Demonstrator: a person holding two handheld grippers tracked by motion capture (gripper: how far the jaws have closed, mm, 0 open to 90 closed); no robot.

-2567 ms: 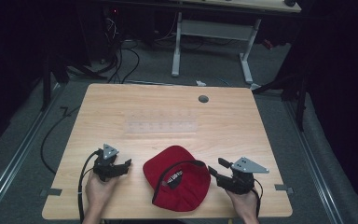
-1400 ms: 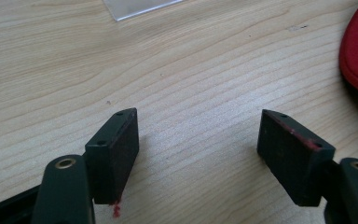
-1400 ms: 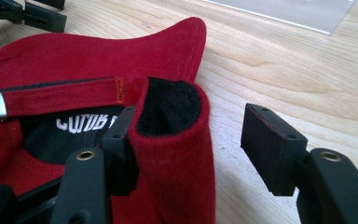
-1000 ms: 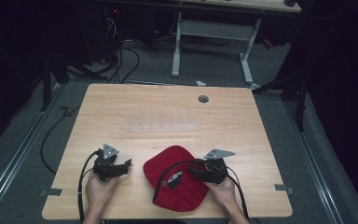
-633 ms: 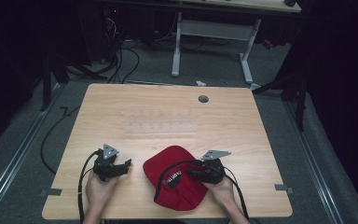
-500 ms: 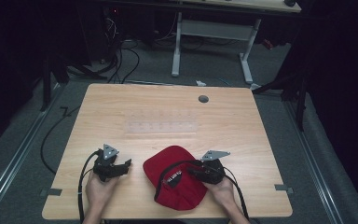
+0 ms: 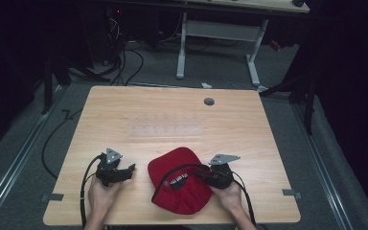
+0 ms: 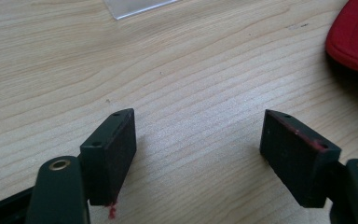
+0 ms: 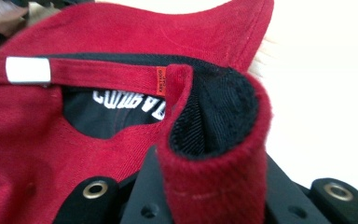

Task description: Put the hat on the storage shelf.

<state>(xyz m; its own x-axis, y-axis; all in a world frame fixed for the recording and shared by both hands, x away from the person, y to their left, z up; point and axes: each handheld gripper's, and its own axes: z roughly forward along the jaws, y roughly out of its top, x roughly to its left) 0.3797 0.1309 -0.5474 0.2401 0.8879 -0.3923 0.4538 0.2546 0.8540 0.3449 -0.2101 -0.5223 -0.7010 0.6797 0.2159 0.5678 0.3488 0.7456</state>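
A red cap (image 7: 182,179) with a black lining lies near the table's front edge, its opening turned up. My right gripper (image 7: 206,176) is at the cap's right rim, shut on a fold of the red rim fabric (image 9: 214,154). The cap's back strap (image 9: 88,74) with a white tab and white lettering on the lining show behind the pinched fold. My left gripper (image 7: 127,170) rests on the table to the left of the cap, apart from it. In the left gripper view, the left gripper (image 8: 198,142) stands open over bare wood, the cap's edge (image 8: 354,39) at the upper right.
A clear plastic sheet (image 7: 165,129) lies flat at the table's middle. A round cable hole (image 7: 209,101) sits near the far edge. Cables trail from both grippers over the front edge. Another desk's legs stand on the floor beyond.
My right gripper moved left from the table's right side to the cap's rim and closed on it. The left gripper stayed put.
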